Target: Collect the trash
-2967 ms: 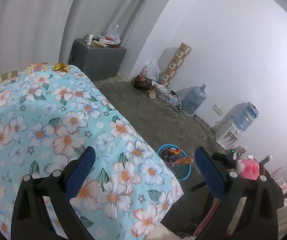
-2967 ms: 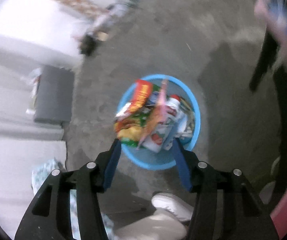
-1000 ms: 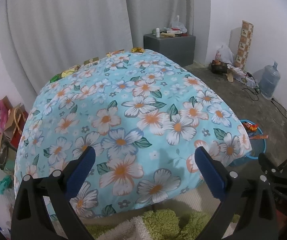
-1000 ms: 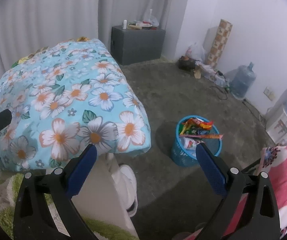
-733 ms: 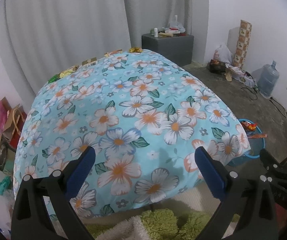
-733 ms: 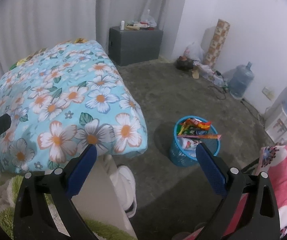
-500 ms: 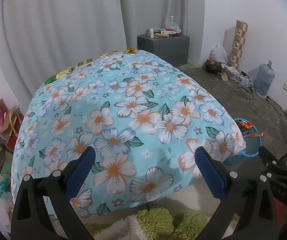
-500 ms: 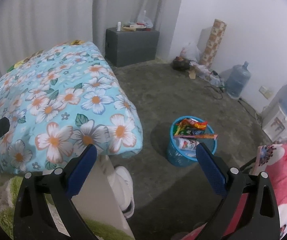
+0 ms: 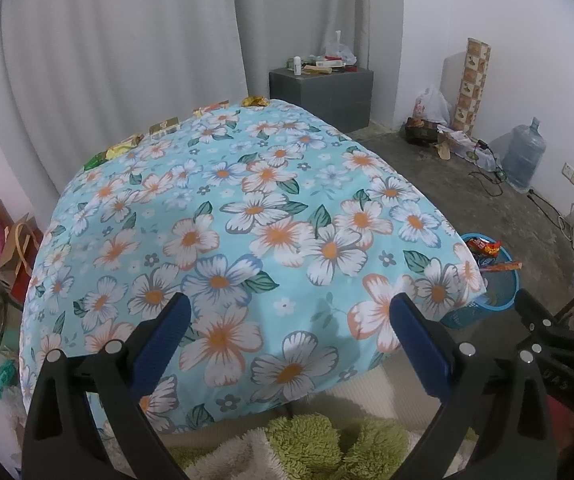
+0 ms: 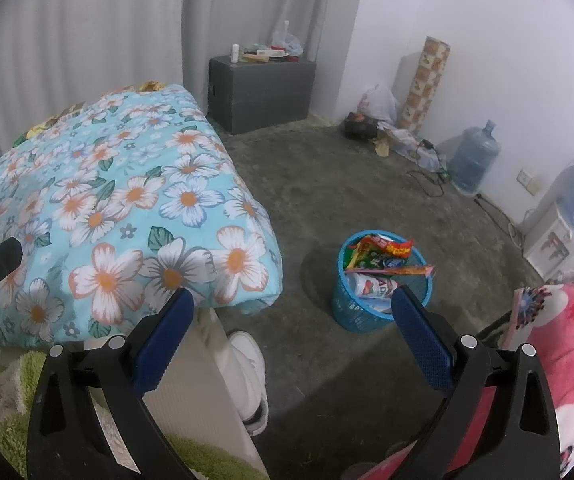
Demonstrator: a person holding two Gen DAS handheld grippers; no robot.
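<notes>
Floral-covered table (image 9: 247, 216), wrappers (image 9: 127, 145) seemingly along far edge

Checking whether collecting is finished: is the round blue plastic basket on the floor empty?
No, the round blue plastic basket holds colourful snack wrappers up to its rim.

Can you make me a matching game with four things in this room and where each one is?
Things:
1. blue basket
2. water jug
3. grey box
4. snack wrappers

Places:
A. along the far edge of the flowery cloth
B. on the floor beside the covered table, full of trash
C. by the curtain, with small items on top
D. on the floor against the right wall

Pairs: 1-B, 2-D, 3-C, 4-A
</notes>
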